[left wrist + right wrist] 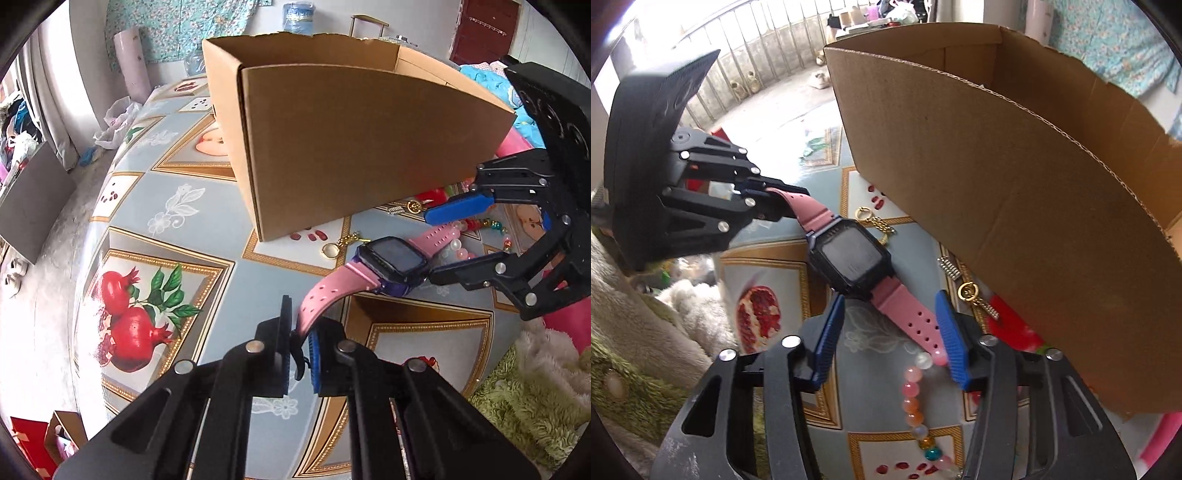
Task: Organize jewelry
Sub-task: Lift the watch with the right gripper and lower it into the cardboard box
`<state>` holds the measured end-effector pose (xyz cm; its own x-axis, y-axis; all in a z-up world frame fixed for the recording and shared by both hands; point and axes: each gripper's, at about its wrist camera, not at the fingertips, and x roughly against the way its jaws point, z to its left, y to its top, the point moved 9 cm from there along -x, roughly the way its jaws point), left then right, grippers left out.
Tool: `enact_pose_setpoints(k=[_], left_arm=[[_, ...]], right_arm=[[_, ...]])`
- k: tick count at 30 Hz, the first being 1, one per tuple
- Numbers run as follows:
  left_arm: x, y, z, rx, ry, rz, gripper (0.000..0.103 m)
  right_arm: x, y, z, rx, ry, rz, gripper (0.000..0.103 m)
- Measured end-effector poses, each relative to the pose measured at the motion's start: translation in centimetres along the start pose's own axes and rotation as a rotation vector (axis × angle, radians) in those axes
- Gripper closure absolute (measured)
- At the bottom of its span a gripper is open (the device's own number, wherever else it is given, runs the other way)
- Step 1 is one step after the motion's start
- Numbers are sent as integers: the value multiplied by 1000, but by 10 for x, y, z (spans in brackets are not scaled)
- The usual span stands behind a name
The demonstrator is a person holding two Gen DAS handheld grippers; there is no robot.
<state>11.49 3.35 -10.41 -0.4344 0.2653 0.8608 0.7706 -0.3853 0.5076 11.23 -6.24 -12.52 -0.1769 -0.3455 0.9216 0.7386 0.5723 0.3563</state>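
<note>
A pink-strapped smartwatch (391,258) with a black square face is held above the patterned table; it also shows in the right wrist view (849,258). My left gripper (301,350) is shut on one end of its pink strap and appears in the right wrist view (775,201). My right gripper (890,325) is open, its blue pads either side of the other strap end; it appears in the left wrist view (430,245). An open cardboard box (351,136) stands just behind the watch. A pink bead bracelet (916,398) and gold earrings (971,295) lie on the table.
A gold pendant (332,249) and a small silver chain piece (949,267) lie by the box's base. The table (177,206) has a fruit-print cover. A fluffy green and white blanket (528,398) lies off the table's right edge.
</note>
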Motion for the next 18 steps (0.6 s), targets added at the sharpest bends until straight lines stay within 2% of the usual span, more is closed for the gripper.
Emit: enact_pose_setpoints(k=[1,5,10,13,18], left_arm=[[0,-1,0,3,0,3,95],[-4,0,10,26,-3,12,95],[1,-1,12,55,-9,-9,96],[11,0,12,45,7,-41,97],[46,12,8,18,33,-147,98]], right_arm=[[0,0,1,18,-26,2,68],[-5,-6,7,121,-147,20,80],[-4,-7,12,124,-177,2,98],[4,-3,9,99,-209,-42,102],[30,0,11,41,-237,-162,102]])
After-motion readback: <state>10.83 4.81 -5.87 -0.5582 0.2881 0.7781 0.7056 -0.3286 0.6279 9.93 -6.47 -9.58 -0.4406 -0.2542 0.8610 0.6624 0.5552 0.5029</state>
